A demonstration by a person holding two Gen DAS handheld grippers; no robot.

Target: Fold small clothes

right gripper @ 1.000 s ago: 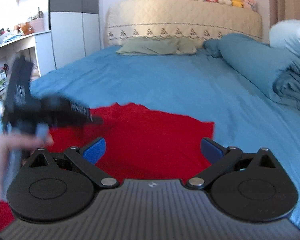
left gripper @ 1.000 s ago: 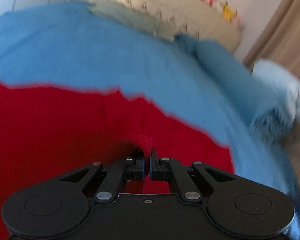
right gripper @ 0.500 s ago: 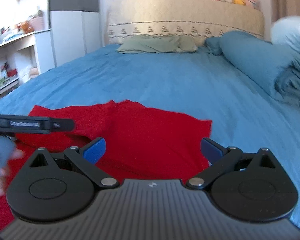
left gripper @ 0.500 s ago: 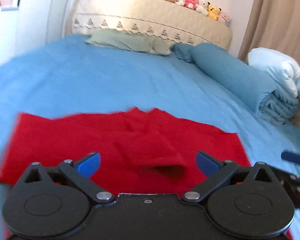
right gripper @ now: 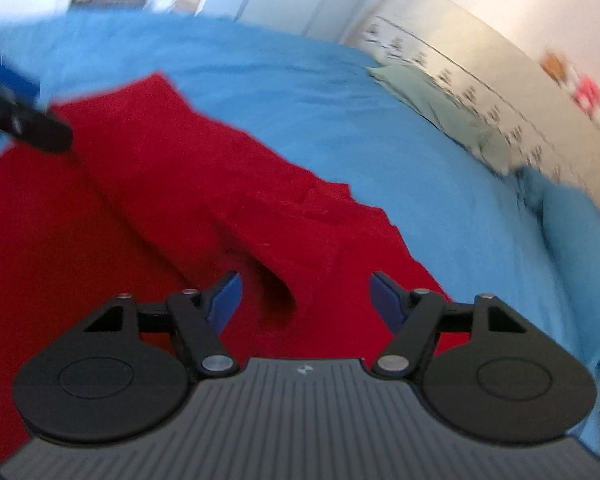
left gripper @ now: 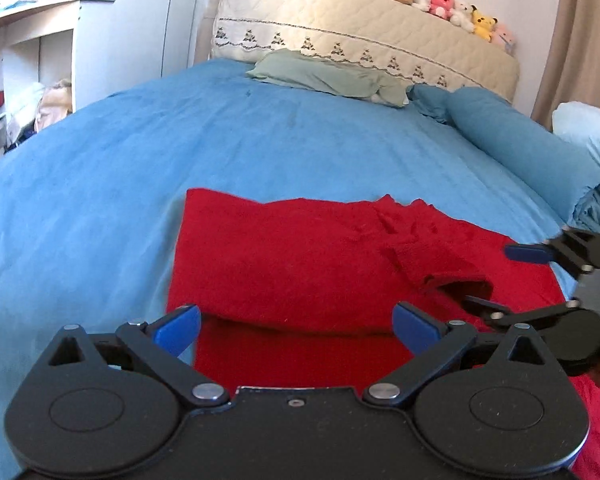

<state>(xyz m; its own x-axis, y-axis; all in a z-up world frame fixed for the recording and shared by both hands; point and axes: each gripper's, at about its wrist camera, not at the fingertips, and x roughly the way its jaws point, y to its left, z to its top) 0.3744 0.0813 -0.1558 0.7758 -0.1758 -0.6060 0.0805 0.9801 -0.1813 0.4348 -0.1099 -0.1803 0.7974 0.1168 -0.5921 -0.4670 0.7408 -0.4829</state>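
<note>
A red garment (left gripper: 300, 260) lies partly folded on the blue bedsheet (left gripper: 100, 200), with a sleeve cuff (left gripper: 440, 268) turned up on its right side. My left gripper (left gripper: 296, 328) hovers open at the garment's near edge, nothing between its pads. In the left wrist view my right gripper (left gripper: 500, 280) comes in from the right, at the cuff. Seen from the right wrist, the right gripper (right gripper: 306, 300) is rolled to one side and its jaws are closing. A raised fold of the red garment (right gripper: 160, 184) lies between the pads, which do not press on it. The left gripper's finger (right gripper: 32, 128) shows at upper left.
A green pillow (left gripper: 328, 76) lies by the quilted headboard (left gripper: 360, 28), which carries several plush toys (left gripper: 452, 8). A rolled blue duvet (left gripper: 520, 152) and white bedding (left gripper: 592, 132) fill the bed's right side. White shelves (left gripper: 32, 52) stand at left, a curtain (left gripper: 580, 40) at right.
My left gripper let go of the red cloth, opened wide and drew back to the garment's left part. The right gripper rolled, dropped toward the cuff and its jaws narrowed.
</note>
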